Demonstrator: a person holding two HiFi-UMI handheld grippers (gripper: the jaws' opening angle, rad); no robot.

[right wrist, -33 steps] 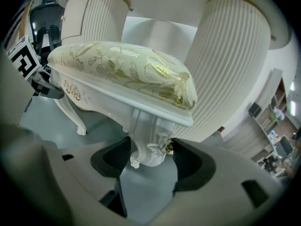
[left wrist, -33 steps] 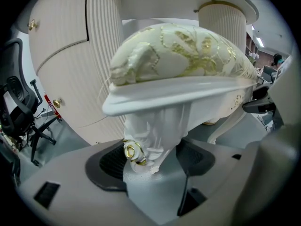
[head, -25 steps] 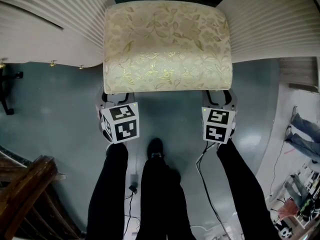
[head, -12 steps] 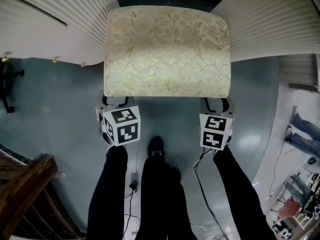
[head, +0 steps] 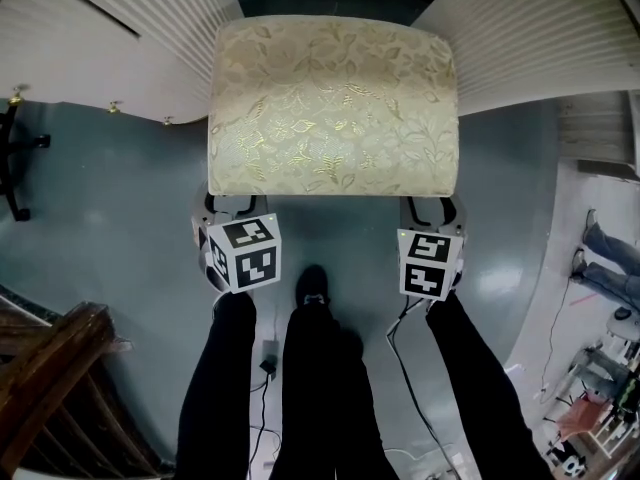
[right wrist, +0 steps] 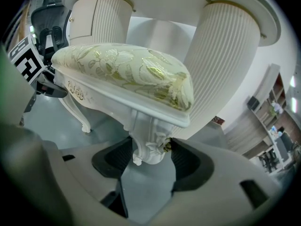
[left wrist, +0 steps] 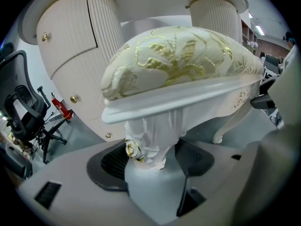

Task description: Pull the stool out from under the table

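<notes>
Stool (head: 333,103): white carved frame, gold-floral cushion. It stood on the grey floor (head: 100,228), far edge between the worktop's two ribbed pedestals (head: 540,38), most of the seat showing in front of them.
Left hand-held gripper (left wrist: 150,158): clenched on the stool's near-left leg (left wrist: 151,133), a pad at either side.
Right hand-held gripper (right wrist: 148,157): clenched likewise on the near-right leg (right wrist: 149,135).
Person's dark-trousered legs (head: 320,388): between both grippers.

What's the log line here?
left claw: shut on near-left leg | right claw: shut on near-right leg | stool: mostly out from table
</notes>
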